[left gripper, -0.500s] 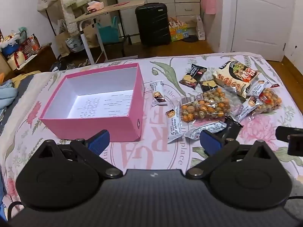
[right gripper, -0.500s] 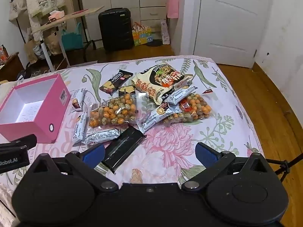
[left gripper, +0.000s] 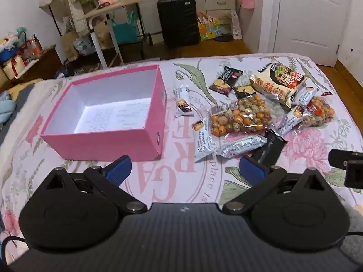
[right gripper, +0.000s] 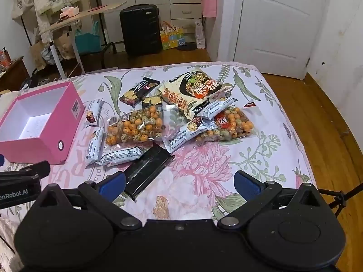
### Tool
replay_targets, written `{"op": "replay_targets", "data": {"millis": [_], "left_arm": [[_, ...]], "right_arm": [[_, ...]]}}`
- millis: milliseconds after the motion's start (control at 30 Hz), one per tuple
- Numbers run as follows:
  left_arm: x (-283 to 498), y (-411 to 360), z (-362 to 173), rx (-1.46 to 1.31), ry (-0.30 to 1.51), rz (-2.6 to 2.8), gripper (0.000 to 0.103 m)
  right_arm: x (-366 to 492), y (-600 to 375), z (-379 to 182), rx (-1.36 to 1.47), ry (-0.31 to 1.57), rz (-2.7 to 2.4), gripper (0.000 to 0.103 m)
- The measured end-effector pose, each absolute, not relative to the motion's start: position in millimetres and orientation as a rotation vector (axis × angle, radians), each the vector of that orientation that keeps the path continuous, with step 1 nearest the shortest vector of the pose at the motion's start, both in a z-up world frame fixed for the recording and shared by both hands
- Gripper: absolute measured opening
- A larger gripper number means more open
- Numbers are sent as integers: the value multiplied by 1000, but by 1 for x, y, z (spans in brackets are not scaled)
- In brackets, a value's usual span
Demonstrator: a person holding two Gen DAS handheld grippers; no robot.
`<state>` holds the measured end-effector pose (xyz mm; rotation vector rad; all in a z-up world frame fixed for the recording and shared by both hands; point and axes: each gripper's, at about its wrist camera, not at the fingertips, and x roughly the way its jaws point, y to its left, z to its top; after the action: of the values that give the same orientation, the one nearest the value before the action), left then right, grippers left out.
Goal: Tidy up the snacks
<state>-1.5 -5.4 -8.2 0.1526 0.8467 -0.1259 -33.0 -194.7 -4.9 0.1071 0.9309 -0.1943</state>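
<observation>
Nearest me, my left claw [left gripper: 184,170] and right claw [right gripper: 179,182] hover spread wide and empty above the bed [right gripper: 261,158], ready to pick. Just beyond the right claw lies a black packet [right gripper: 147,170]. Farther on, the snacks [right gripper: 136,128] lie heaped beside the empty pink box [left gripper: 102,145], presumably their destination.

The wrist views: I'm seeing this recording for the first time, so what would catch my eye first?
Likely the open pink box, empty, on the left of the flowered bedspread. To its right lies a loose heap of snacks, led by a clear bag of orange coated nuts and a big noodle packet behind it. Both the left gripper and the right gripper hover open, holding nothing.
</observation>
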Motion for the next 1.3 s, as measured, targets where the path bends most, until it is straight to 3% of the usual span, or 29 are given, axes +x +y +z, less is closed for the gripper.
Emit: {"op": "replay_targets", "data": {"millis": [1300], "left_arm": [[-2,-16,-15,145,860,-140,103]], "right_arm": [[-40,-199,-6,93,922,-195,103]]}}
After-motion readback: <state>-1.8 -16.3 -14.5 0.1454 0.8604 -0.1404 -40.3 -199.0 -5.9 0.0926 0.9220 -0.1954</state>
